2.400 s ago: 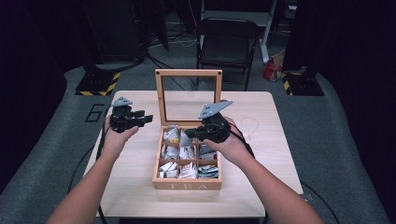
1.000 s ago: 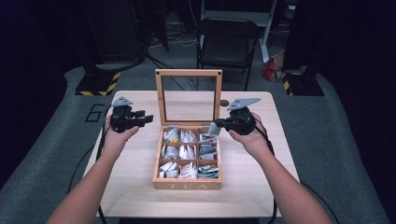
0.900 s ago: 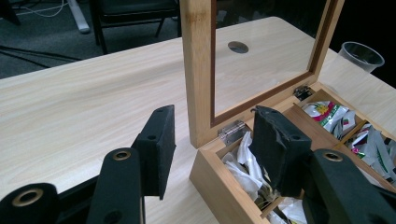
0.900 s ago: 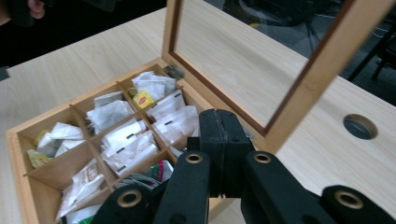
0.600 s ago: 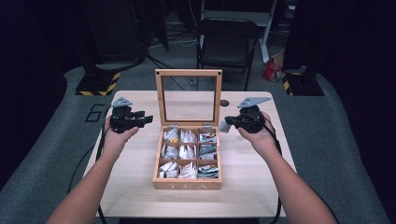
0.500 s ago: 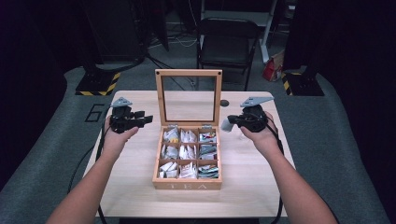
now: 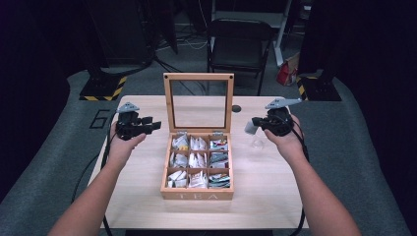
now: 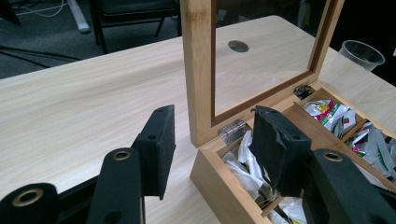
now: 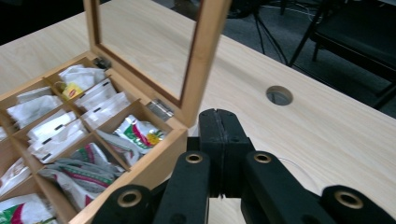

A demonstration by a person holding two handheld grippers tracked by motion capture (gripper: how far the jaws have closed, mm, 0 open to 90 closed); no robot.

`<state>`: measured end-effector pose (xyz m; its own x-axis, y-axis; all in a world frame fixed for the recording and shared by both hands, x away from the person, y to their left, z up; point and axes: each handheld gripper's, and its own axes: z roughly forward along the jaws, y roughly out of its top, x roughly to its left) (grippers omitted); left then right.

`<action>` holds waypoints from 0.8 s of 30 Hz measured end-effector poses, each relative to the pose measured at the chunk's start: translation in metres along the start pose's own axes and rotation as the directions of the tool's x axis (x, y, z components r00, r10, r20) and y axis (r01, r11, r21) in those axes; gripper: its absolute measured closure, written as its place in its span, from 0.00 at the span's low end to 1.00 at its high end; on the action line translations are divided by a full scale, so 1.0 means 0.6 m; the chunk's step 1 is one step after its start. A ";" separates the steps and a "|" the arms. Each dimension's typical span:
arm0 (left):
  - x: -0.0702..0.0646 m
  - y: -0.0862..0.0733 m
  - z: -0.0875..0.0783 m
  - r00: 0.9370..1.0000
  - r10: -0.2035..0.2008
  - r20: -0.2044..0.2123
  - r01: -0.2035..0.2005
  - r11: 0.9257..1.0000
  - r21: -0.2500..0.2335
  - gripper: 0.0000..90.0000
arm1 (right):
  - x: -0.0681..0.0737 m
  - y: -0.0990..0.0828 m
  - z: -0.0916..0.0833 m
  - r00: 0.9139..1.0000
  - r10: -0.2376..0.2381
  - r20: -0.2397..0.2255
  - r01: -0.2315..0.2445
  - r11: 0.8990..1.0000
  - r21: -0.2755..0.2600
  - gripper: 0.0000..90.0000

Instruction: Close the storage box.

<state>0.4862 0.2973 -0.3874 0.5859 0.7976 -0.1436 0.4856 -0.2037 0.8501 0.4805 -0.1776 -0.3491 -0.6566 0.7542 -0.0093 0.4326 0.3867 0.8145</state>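
Observation:
A wooden tea box (image 7: 196, 194) stands open mid-table, its glass lid (image 7: 198, 76) upright and its compartments full of tea bags (image 7: 197, 160). My left gripper (image 7: 156, 125) hovers left of the box, open and empty. In its own view the jaws (image 8: 215, 140) stand either side of the box's rear corner (image 8: 205, 158) without touching it. My right gripper (image 7: 254, 123) is to the right of the box, shut on a small pale tea bag (image 7: 250, 128) that hangs at its tips. In the right gripper view the pads (image 9: 218, 116) are pressed flat together and hide the bag.
A clear plastic cup (image 7: 256, 143) stands on the table just below the right gripper, also seen as the cup (image 8: 362, 52) past the lid. A cable hole (image 7: 236, 108) lies behind the box. A black chair (image 7: 241, 44) stands beyond the far edge.
My right gripper has carried the pale bag to the right, away from the box's rear right corner toward the table's right side. The left gripper has stayed put.

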 end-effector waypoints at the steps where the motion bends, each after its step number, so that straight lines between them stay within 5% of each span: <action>1: 0.000 0.000 0.000 1.000 0.000 0.000 0.000 1.000 -0.001 0.55 | -0.004 -0.001 -0.002 1.000 0.007 0.008 -0.007 1.000 0.000 1.00; 8: 0.001 0.000 0.000 1.000 0.000 -0.003 0.000 1.000 0.003 0.55 | -0.028 -0.006 -0.008 0.998 0.046 0.038 -0.046 0.999 -0.004 1.00; 24: 0.002 -0.004 0.003 1.000 -0.003 -0.004 0.003 1.000 0.005 0.55 | -0.046 -0.016 -0.004 0.995 0.057 0.077 -0.057 0.998 -0.001 1.00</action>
<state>0.4865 0.2977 -0.3905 0.5816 0.8006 -0.1444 0.4909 -0.2039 0.8471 0.4932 -0.2031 -0.3553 -0.5811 0.8138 -0.0077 0.4688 0.3425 0.8142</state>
